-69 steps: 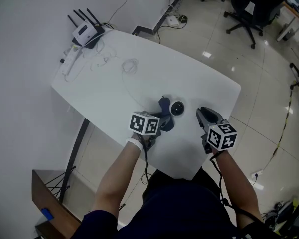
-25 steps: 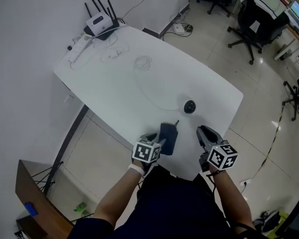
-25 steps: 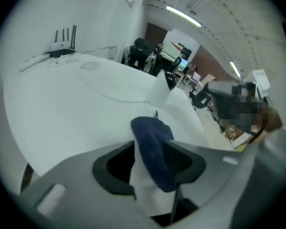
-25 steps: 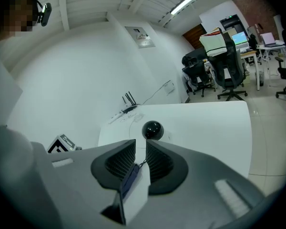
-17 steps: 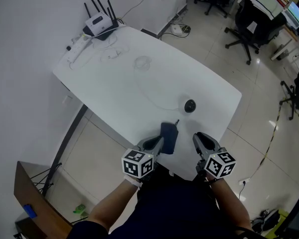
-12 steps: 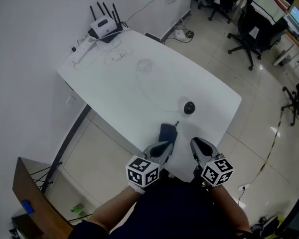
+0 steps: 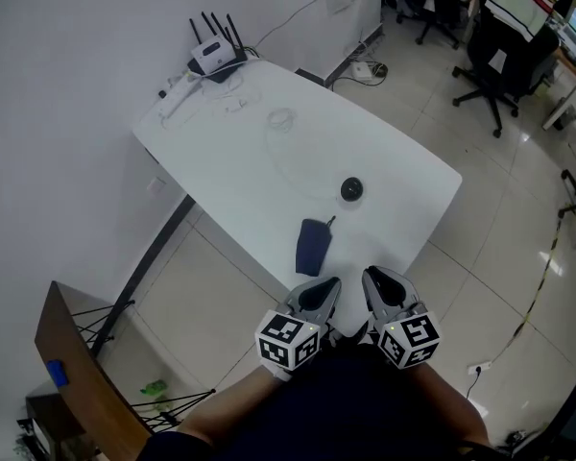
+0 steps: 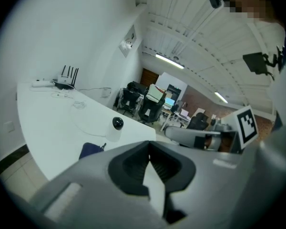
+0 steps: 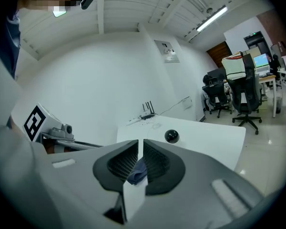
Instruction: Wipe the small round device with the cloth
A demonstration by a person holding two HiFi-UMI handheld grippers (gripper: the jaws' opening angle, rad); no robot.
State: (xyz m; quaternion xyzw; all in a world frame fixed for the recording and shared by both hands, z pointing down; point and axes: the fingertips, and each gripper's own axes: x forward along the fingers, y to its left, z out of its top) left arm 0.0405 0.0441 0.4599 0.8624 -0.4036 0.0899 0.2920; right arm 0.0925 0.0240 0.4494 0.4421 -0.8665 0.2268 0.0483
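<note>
The small round black-and-white device stands on the white table; it also shows in the left gripper view and the right gripper view. The dark blue cloth lies flat near the table's front edge, free of both grippers. My left gripper hangs shut and empty off the front edge, close to the person's body. My right gripper is beside it; its jaws have just been closing, a narrow slit remains and nothing is between them. Through that slit I see the cloth far off.
A router with antennas, a power strip and loose white cables lie at the table's far end by the wall. Office chairs stand on the tiled floor to the right. A brown wooden board is at lower left.
Both grippers have drawn back from the table toward the person and risen. The left gripper's jaws went from open beside the cloth to shut. The cloth stays on the table.
</note>
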